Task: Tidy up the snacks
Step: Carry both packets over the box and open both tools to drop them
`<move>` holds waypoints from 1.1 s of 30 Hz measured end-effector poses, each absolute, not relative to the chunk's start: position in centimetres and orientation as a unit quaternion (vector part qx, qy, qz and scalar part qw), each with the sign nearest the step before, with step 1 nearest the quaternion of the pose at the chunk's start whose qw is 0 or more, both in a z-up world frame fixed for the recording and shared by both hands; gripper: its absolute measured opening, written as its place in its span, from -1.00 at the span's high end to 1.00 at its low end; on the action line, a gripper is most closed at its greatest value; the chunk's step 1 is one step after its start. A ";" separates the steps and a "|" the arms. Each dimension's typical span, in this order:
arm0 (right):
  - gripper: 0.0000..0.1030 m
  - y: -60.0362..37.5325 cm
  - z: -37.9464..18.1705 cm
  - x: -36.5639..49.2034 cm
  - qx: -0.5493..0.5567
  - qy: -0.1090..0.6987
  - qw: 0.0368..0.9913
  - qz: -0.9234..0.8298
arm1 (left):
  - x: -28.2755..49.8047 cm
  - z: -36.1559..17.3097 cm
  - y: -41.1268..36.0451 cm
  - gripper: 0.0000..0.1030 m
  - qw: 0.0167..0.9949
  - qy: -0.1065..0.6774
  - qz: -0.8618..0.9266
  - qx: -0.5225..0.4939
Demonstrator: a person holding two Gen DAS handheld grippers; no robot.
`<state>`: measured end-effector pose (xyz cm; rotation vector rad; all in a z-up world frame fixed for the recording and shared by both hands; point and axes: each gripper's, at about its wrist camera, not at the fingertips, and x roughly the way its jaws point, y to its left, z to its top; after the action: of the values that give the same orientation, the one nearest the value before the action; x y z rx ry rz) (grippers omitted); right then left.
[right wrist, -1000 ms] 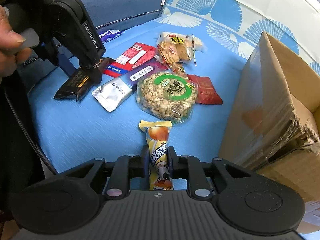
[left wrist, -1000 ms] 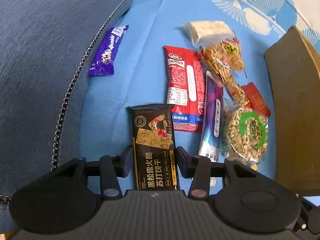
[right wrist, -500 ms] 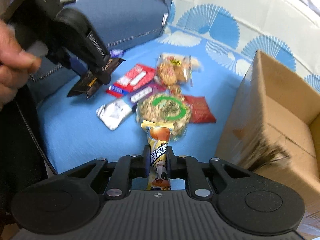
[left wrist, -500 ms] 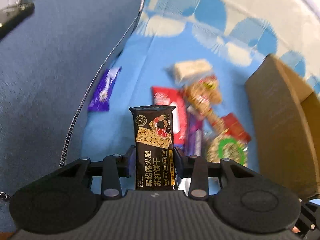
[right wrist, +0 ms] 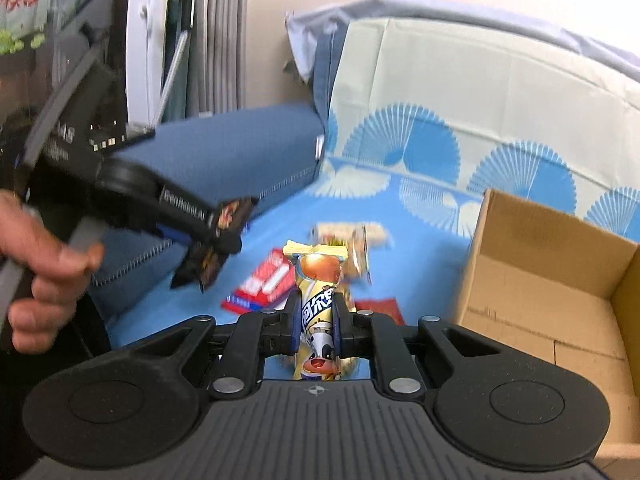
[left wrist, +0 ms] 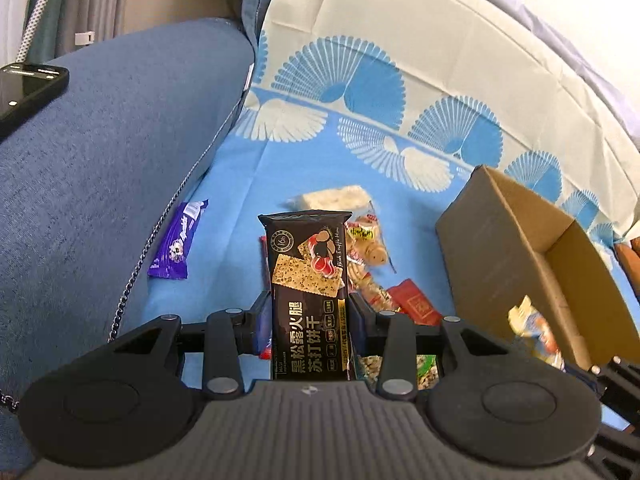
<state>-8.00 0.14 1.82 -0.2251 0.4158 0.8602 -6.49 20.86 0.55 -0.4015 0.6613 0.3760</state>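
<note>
So the left gripper (left wrist: 310, 312) had its jaws, which had just been closing, clamped on the black cracker pack (left wrist: 309, 292), held upright off the blue sheet (left wrist: 240, 200) with the purple bar (left wrist: 177, 242) at about 10 o'clock from it. The right gripper (right wrist: 316, 320) was squeezed narrow around a yellow candy stick (right wrist: 318, 300), also lifted. The open cardboard box (right wrist: 548, 280) sat at roughly 3 o'clock of that, and the red packet (right wrist: 264, 284) was down on the sheet at 10 o'clock.

Snack pile (left wrist: 372, 256) on the sofa cover (left wrist: 232, 208), open box (left wrist: 520, 264) to its right, one snack bar (left wrist: 178, 242) alone at the left by the armrest (left wrist: 100, 160), phone (left wrist: 28, 88) on the armrest
</note>
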 end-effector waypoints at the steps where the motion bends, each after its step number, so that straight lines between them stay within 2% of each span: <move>1: 0.70 0.0 2.0 -7.9 -0.103 0.195 0.883 0.414 | -6.6 0.6 20.9 0.17 0.910 0.317 0.182 -0.195; 10: 0.70 -1.3 3.7 -7.4 -0.073 0.137 0.902 0.402 | -6.5 1.9 19.8 0.17 0.924 0.298 0.168 -0.171; 17: 0.70 -3.6 4.8 -5.5 -0.025 0.121 0.922 0.367 | -3.7 3.5 18.1 0.17 0.920 0.300 0.156 -0.197; 33: 0.70 -12.8 4.0 2.1 0.125 0.154 0.964 0.178 | 8.2 8.9 5.9 0.17 0.945 0.273 0.044 -0.176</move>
<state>2.14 -12.84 4.01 0.2521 0.3125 0.3607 8.20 5.86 8.91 -0.3590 0.5558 0.0900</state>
